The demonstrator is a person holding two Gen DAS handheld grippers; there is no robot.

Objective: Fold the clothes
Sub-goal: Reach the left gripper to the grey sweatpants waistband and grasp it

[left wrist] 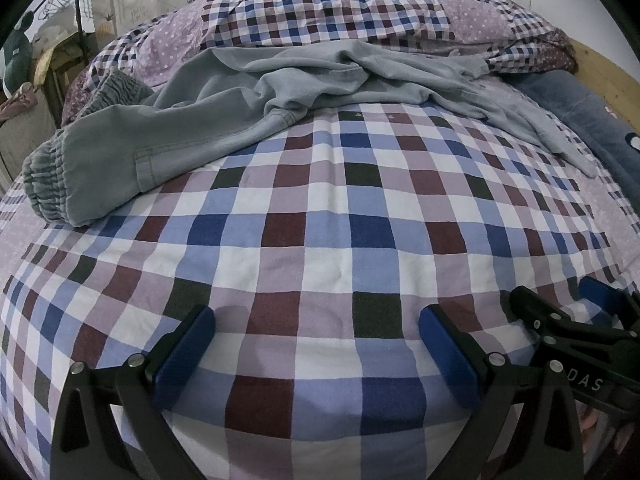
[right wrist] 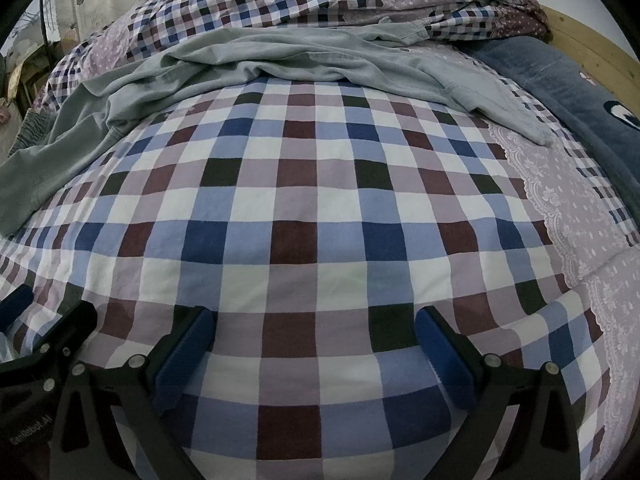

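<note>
Step in hand, judged from the layout: the very start, approach before any grasp. Nothing is folded yet.

Left gripper (left wrist: 316,344) has its jaws spread wide and holds nothing; only checked bedsheet (left wrist: 320,240) shows between the blue pads (left wrist: 184,356). Right gripper (right wrist: 316,344) is the same: jaws wide apart, empty, over bare sheet. In the left wrist view the right gripper sits just beside the left one, so both are at the near edge of the bed.

The task's thing is the grey trousers (left wrist: 248,92), crumpled and twisted across the far part of the bedsheet, well apart from both grippers. The elastic waistband (left wrist: 48,184) hangs toward the left edge of the sheet, with a stitched pocket seam just beside it. The legs run bunched toward the right; one leg end (right wrist: 516,116) trails down onto the lace-trimmed part of the sheet. The bundled checked quilt (left wrist: 328,12) lies just behind the trousers, touching them. A dark blue blanket (right wrist: 560,80) lies to the right of the sheet, against the wooden bed frame (right wrist: 592,48).

Next move calls for reaching both grippers forward across the sheet, one to the waistband and one to a leg end, pinching only one garment's fabric, not the sheet, then pulling the trousers flat toward the open middle before folding.
</note>
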